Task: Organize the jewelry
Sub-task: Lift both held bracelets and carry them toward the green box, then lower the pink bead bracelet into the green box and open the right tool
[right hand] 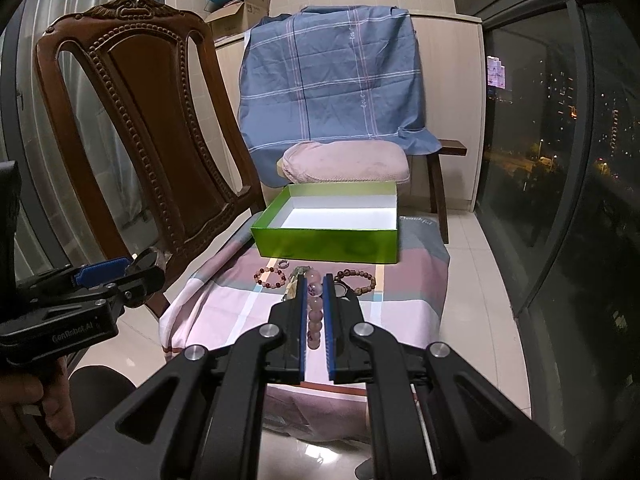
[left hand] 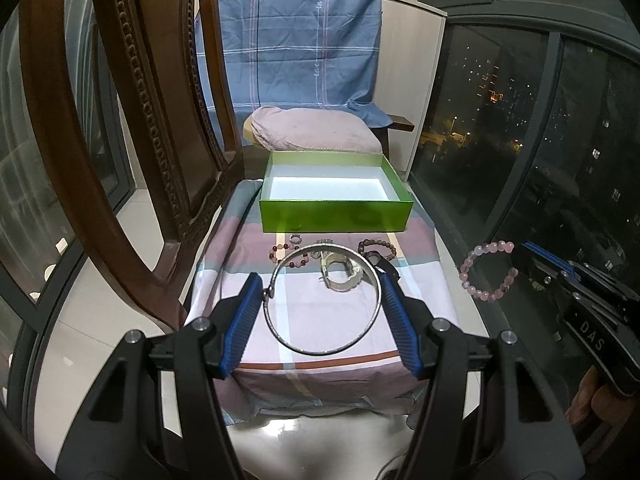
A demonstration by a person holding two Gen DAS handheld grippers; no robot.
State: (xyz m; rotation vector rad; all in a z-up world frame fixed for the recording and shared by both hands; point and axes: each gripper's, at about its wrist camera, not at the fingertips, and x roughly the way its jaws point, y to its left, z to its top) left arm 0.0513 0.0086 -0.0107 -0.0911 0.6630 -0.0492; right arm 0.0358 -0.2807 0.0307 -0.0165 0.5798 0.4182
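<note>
I'm gripping silver bangle (left hand: 326, 298) in left hand-held gripper (left hand: 320, 320), pink bead bracelet (right hand: 315, 312) half-hidden in right hand-held gripper (right hand: 315, 320); green box (left hand: 336, 210) sitting empty.

A silver bangle (left hand: 326, 298) is being gripped by the left gripper (left hand: 320, 320) in front of the green box (left hand: 336, 212); a pink bead bracelet (left hand: 488, 270) is being held at the box's right

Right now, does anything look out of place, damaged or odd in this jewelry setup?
Nothing looks damaged or spilled. The green box sits empty on the checked cloth, with beaded bracelets loose in front of it. The left gripper holds a silver bangle across its jaws; the right gripper pinches a pink bead bracelet.
</note>
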